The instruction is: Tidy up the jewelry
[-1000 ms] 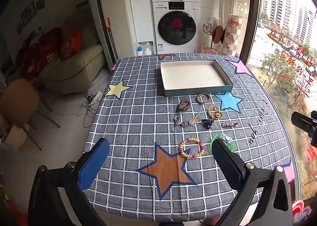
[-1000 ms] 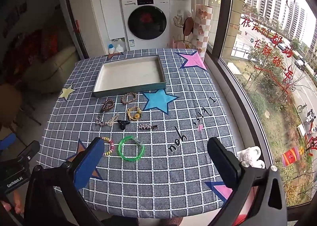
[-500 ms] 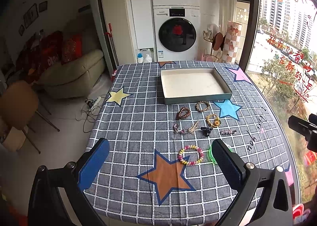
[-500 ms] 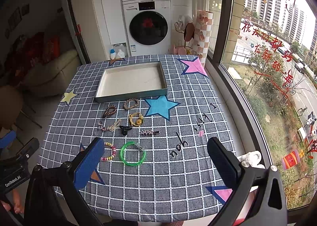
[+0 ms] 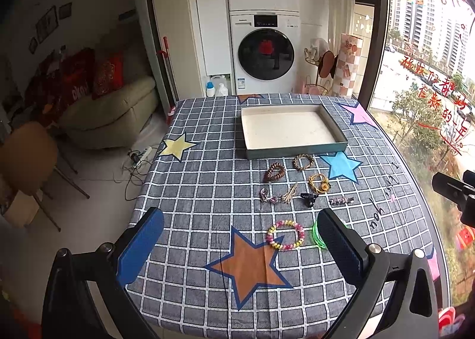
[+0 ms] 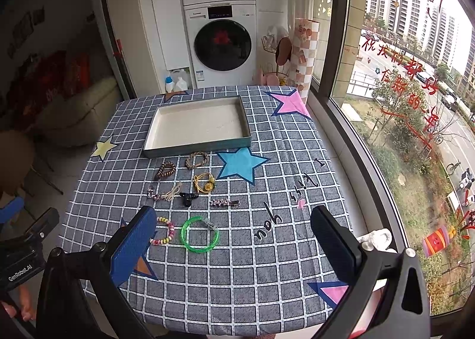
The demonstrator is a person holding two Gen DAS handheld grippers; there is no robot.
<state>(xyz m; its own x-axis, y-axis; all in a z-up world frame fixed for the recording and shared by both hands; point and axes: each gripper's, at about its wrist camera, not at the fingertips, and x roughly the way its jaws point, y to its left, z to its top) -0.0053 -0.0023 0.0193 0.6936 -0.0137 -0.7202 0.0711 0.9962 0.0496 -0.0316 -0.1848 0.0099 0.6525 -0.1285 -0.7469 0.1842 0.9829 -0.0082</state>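
Several pieces of jewelry lie on a checked tablecloth in front of an empty teal tray (image 5: pixel 297 151) (image 6: pixel 196 149). Among them are a pastel bead bracelet (image 5: pixel 285 235) (image 6: pixel 166 230), a green bangle (image 6: pixel 199 233) (image 5: pixel 317 234), a brown bead bracelet (image 5: pixel 274 172) (image 6: pixel 165 170), a woven bracelet (image 5: pixel 303 161) (image 6: pixel 196 159), a yellow cord piece (image 5: pixel 319 183), a black clip (image 5: pixel 308 198) and a star hairpin (image 6: pixel 224 202). My left gripper (image 5: pixel 242 242) and my right gripper (image 6: pixel 233 238) are open, empty, held above the near table edge.
The table (image 5: pixel 202 190) stands beside a large window on the right. Stacked washing machines (image 5: pixel 264 56) stand behind it. A sofa (image 5: pixel 112 113) and a chair (image 5: pixel 26 157) are on the left.
Both grippers have tilted upward and drawn back a little, so the table sits lower and farther in both views. Nothing on the table has moved.
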